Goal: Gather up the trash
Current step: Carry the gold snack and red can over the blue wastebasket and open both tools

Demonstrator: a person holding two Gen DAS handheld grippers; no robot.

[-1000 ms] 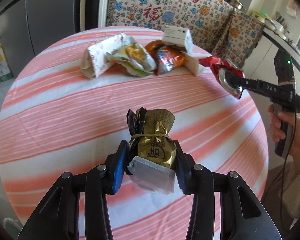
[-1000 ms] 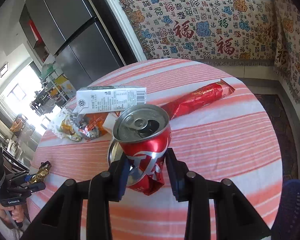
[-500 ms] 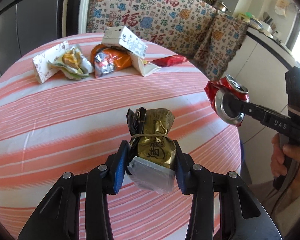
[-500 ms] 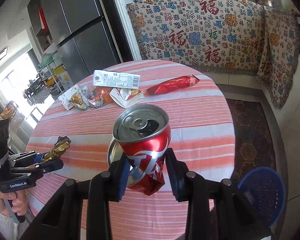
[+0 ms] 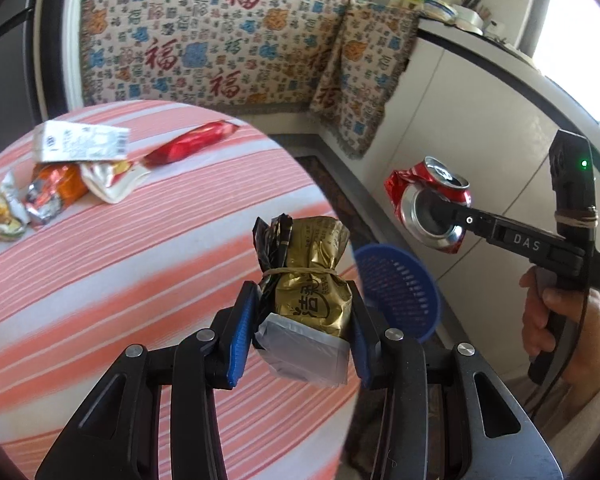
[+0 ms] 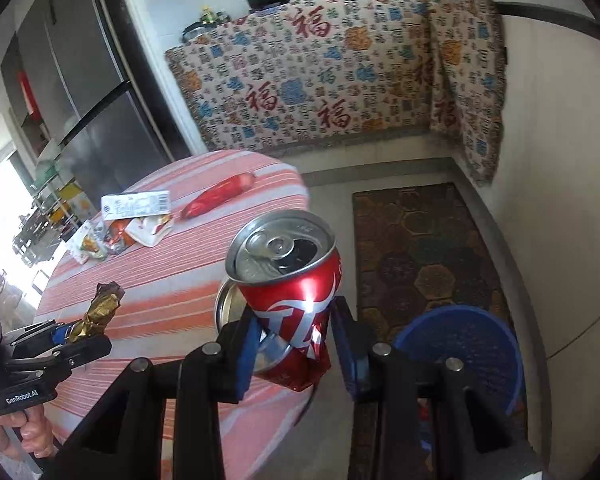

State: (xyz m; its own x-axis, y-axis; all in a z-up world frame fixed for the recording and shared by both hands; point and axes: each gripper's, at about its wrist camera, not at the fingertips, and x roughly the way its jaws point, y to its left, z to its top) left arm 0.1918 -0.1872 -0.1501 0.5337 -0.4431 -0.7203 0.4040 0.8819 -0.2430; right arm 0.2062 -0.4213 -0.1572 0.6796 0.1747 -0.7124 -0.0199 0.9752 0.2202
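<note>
My left gripper (image 5: 300, 320) is shut on a gold foil packet (image 5: 312, 280) tied with a rubber band, held above the table's right edge. My right gripper (image 6: 296, 344) is shut on a crushed red soda can (image 6: 292, 296), held in the air past the table edge, above the floor. A blue mesh bin (image 6: 460, 348) stands on the floor, low and right of the can; it also shows in the left wrist view (image 5: 396, 288) behind the packet. The can (image 5: 432, 204) and right gripper (image 5: 452, 216) show at the right of the left wrist view.
On the round striped table (image 5: 120, 264) lie a white carton (image 5: 80, 146), a red wrapper (image 5: 188, 148), an orange and silver wrapper (image 5: 52, 192) and other wrappers. A patterned rug (image 6: 428, 248) covers the floor by the bin. A white cabinet stands at right.
Both grippers swung right, away from the table middle towards its edge. The can moved past the edge, above the floor, and the blue bin came into the left wrist view.
</note>
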